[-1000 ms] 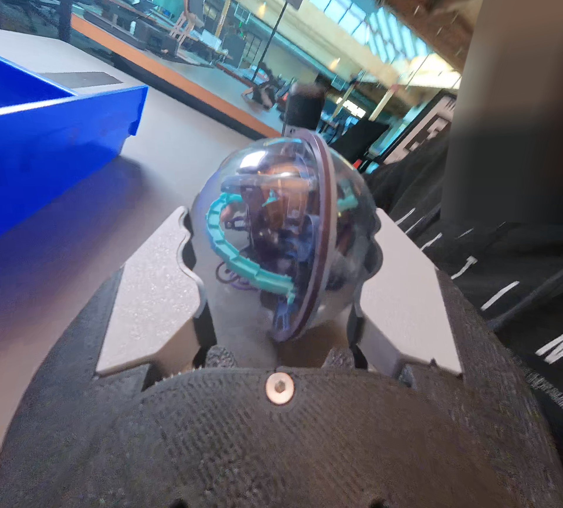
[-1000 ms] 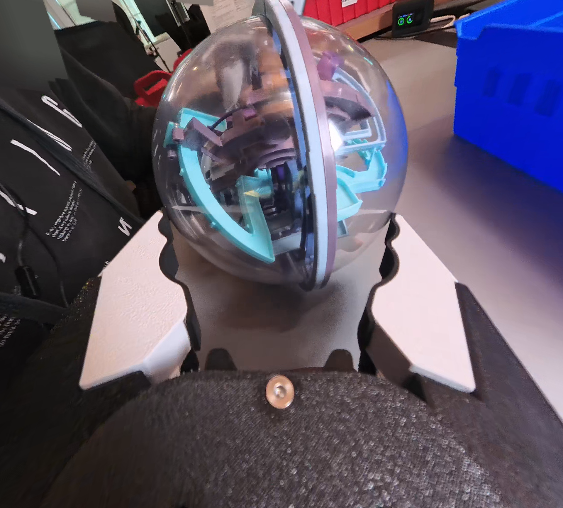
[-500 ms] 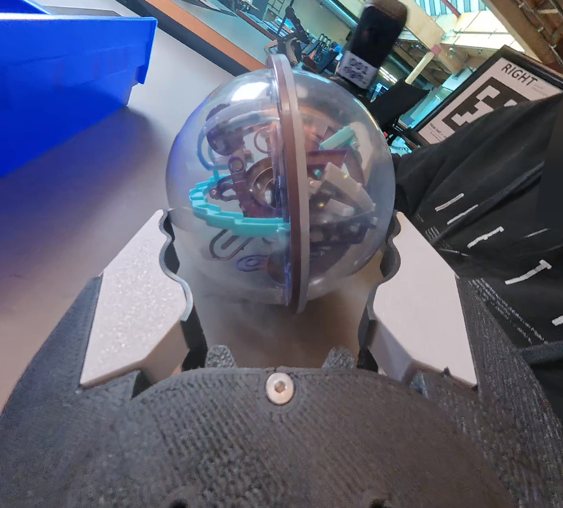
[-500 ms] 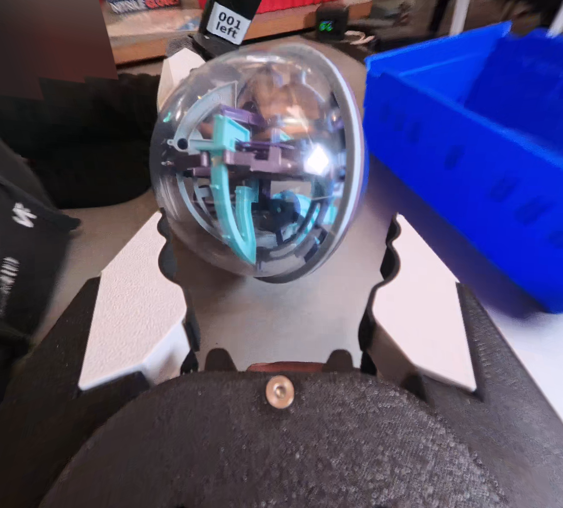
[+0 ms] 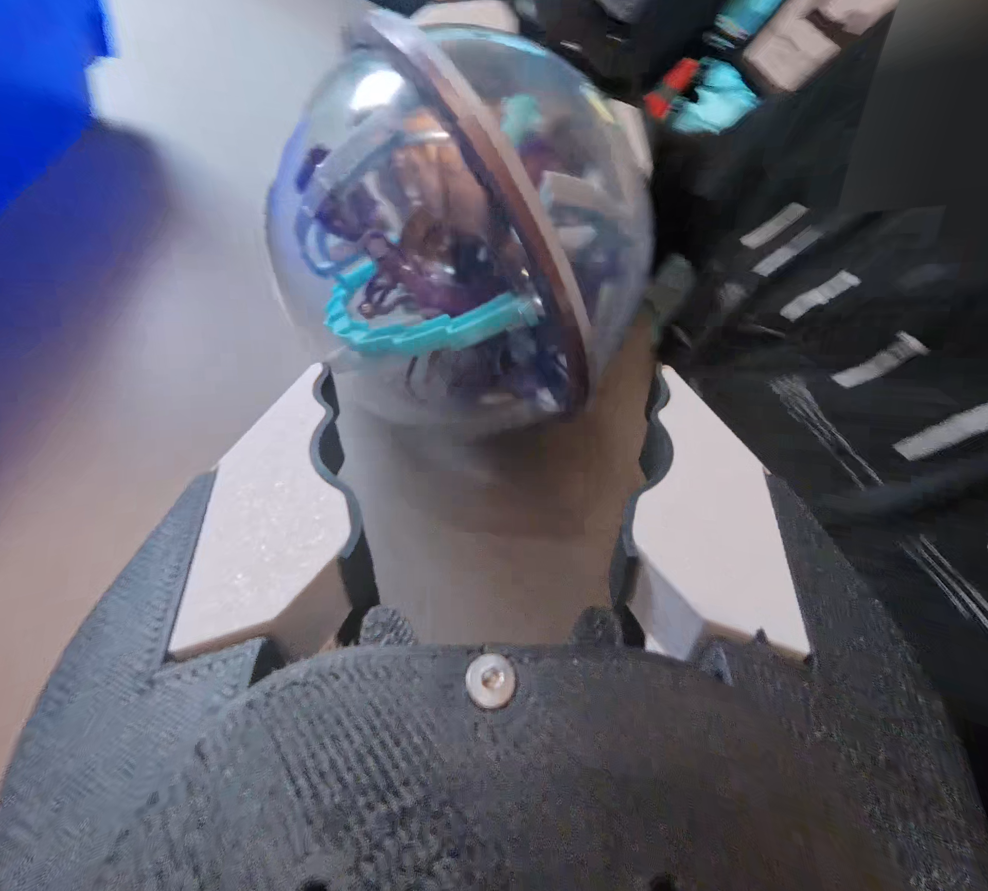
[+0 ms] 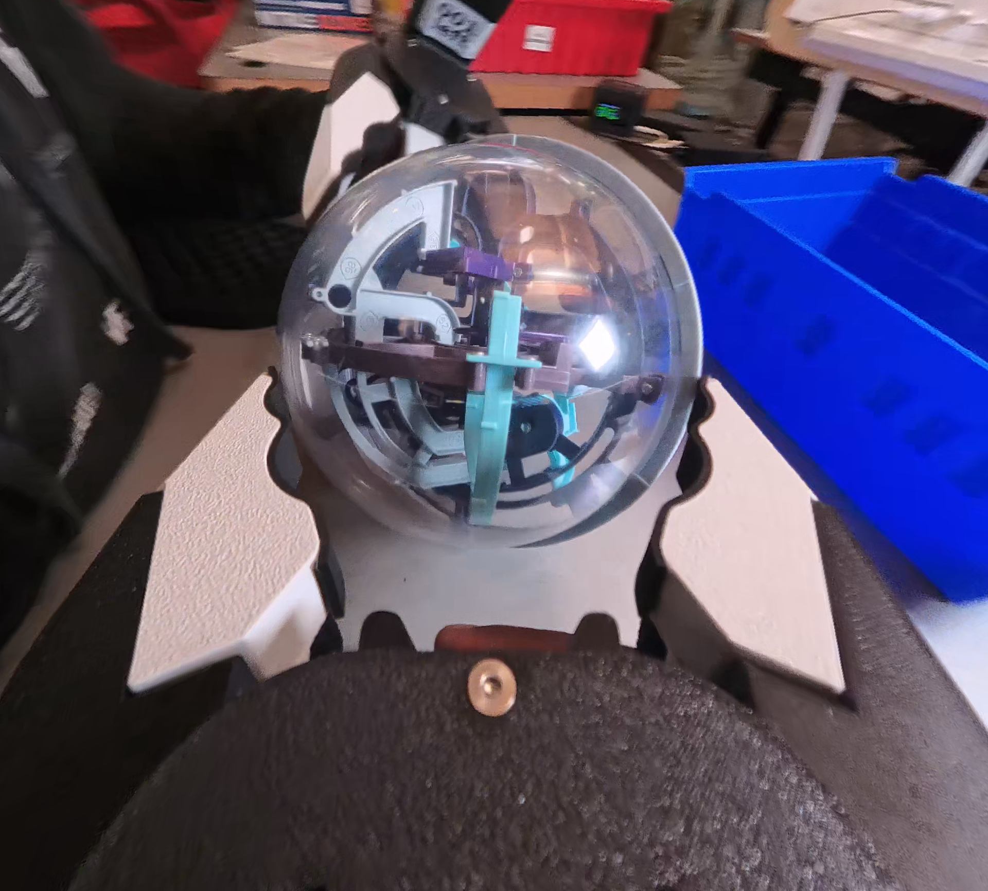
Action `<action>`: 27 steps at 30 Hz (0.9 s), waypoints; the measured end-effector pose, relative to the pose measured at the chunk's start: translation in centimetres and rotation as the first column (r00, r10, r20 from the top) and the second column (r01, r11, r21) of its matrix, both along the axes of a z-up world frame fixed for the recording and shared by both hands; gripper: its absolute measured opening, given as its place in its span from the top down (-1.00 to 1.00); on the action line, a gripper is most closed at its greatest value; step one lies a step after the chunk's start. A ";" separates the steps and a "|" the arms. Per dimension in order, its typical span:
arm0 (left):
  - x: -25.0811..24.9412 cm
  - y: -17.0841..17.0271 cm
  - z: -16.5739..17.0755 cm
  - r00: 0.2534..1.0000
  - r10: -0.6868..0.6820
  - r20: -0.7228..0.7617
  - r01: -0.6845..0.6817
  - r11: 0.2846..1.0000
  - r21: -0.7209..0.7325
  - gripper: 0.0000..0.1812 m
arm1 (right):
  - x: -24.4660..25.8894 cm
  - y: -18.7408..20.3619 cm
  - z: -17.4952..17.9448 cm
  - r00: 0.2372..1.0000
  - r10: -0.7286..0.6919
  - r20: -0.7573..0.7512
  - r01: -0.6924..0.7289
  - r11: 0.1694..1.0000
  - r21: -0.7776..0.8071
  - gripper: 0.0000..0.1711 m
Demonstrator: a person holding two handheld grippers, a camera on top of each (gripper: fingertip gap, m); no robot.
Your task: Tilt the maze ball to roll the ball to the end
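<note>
Two spread hand-held grippers, left (image 5: 484, 387) and right (image 6: 489, 384), cradling maze ball (image 6: 484, 347) from opposite sides, seam tilted.

The maze ball (image 6: 481, 341) is clear, with teal, purple and grey tracks inside. The bin (image 6: 855, 341) is bright blue. Both grippers have white fingers (image 6: 224, 518) on black bodies.
</note>
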State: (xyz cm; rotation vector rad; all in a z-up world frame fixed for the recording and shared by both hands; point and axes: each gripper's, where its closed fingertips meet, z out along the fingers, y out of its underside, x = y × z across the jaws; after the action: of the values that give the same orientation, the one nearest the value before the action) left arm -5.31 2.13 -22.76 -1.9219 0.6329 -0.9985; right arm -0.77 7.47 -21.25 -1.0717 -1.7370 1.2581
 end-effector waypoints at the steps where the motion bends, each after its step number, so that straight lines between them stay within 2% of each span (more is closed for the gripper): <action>1: 0.0 -0.9 0.7 0.997 -0.067 0.031 0.066 0.997 0.039 -0.32 | 0.3 -0.1 -0.1 0.998 0.060 0.007 -0.060 0.998 0.001 -0.67; 3: -1.2 -0.5 2.5 0.994 -0.068 0.088 0.051 0.981 0.187 -0.34 | 0.4 -0.2 -0.3 0.991 0.133 0.023 -0.134 0.990 0.033 -0.67; 4: -1.9 0.1 2.9 0.992 -0.059 0.114 0.034 0.977 0.211 -0.35 | 0.3 -0.4 -0.4 0.986 0.162 0.031 -0.163 0.985 0.054 -0.67; 7: -1.9 2.0 2.2 0.984 -0.102 0.145 0.069 0.974 0.218 -0.45 | -0.2 -1.4 -0.5 0.969 0.243 0.048 -0.246 0.966 0.078 -0.67; 10: 0.1 1.5 2.5 0.949 -0.238 0.208 0.191 0.955 0.225 -0.45 | -0.6 -2.1 -0.6 0.956 0.287 0.063 -0.291 0.954 0.074 -0.67; 13: 0.5 1.4 2.0 0.961 -0.207 0.182 0.165 0.960 0.224 -0.46 | -0.5 -1.9 -1.0 0.950 0.294 0.100 -0.299 0.953 0.039 -0.65; 17: 0.1 1.4 1.9 0.976 -0.089 0.199 0.045 0.976 0.213 -0.46 | -0.1 -0.2 -1.0 0.974 0.190 0.122 -0.192 0.981 0.010 -0.62; 22: -0.6 1.5 1.7 0.970 0.079 0.228 -0.120 0.978 0.173 -0.43 | 1.6 1.1 1.0 0.989 -0.083 0.118 0.080 0.996 0.028 -0.46; 27: -0.4 1.8 1.1 0.955 0.252 0.157 -0.274 0.951 0.143 -0.37 | 1.8 -0.9 1.2 0.912 -0.376 0.162 0.388 0.921 -0.049 -0.52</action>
State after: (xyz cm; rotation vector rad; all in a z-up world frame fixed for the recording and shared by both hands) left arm -5.69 3.98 -21.68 -1.7229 0.3552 -0.8709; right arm 0.99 6.55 -20.04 -1.5038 -1.4936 1.0257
